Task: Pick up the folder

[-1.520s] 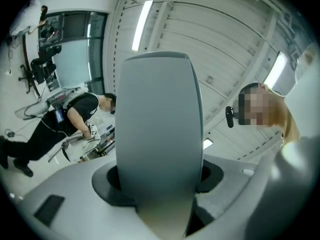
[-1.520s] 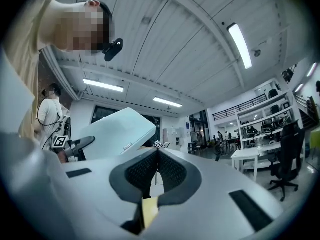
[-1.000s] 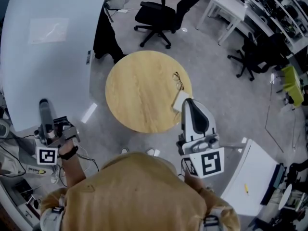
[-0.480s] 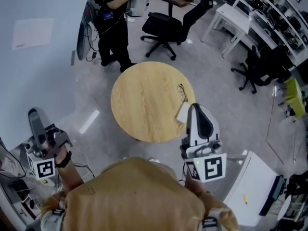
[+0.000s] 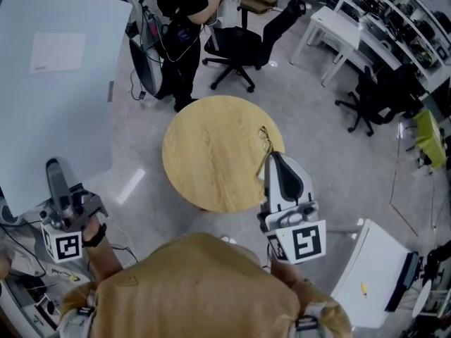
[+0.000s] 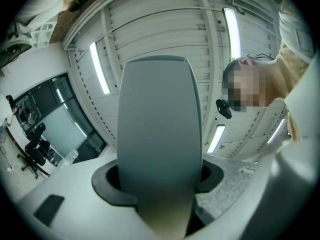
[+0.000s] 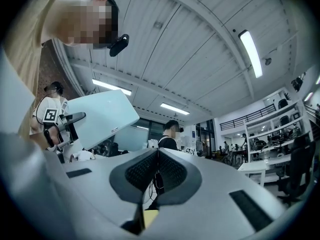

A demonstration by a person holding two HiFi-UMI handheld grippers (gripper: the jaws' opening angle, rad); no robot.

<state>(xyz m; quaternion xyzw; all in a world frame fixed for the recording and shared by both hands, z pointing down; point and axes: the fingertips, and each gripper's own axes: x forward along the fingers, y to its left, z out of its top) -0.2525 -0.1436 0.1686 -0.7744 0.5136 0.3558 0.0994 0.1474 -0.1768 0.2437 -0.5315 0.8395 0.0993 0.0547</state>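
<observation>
Head view is showing the left tool [image 5: 51, 167] clamping the lower edge of the pale blue folder [image 5: 56, 104], probably angling it upward so it is hanging clear of the round worktop [image 5: 204, 160]. The folder is spreading above and beyond that tool. The right tool [image 5: 275, 160] is hovering empty, jaws pressed together.

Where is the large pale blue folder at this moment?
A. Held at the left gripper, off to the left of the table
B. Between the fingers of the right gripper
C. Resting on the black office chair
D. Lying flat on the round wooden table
A: in the head view the folder rises from the left gripper over the floor, apart from the round table.
</observation>
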